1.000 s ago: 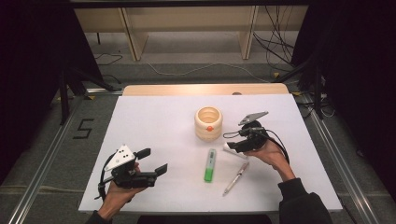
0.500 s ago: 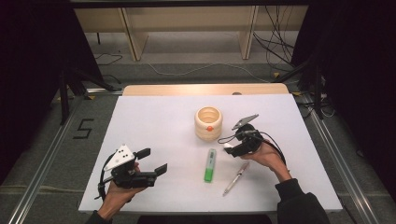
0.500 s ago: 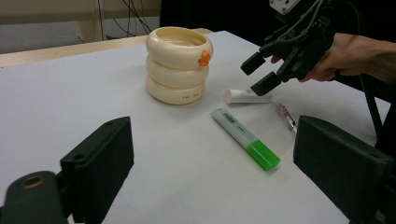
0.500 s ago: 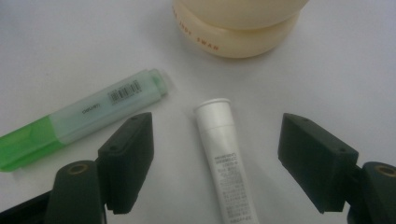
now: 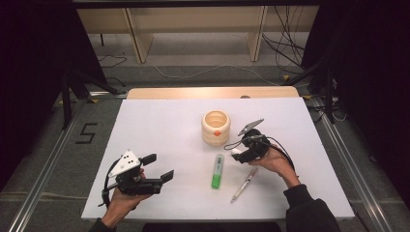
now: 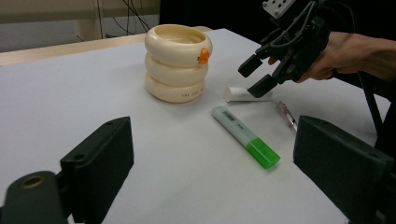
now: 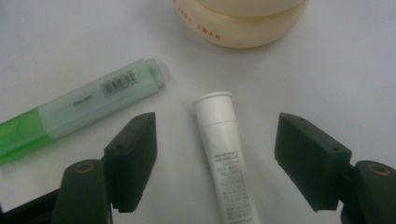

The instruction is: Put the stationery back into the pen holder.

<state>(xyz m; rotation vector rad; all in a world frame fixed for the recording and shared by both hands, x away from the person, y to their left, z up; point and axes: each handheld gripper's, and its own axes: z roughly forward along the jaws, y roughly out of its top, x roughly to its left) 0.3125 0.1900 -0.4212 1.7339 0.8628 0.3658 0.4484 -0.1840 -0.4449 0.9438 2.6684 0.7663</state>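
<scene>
Over white tube (image 7: 223, 154), right gripper (image 7: 215, 161) fingers apart; left gripper (image 5: 155, 172) fingers apart near table (image 5: 159, 125) front edge.

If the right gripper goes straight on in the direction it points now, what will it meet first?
Most likely the white tube: it lies on the table between the open jaws of the right gripper, pointing the same way. Past its cap stands the cream ringed cup. How far above the tube the jaws are, I cannot tell.

I read "SWAN" on the cream ringed holder (image 7: 243, 23), top centre, and "5" on the floor (image 5: 87, 133), left.
</scene>
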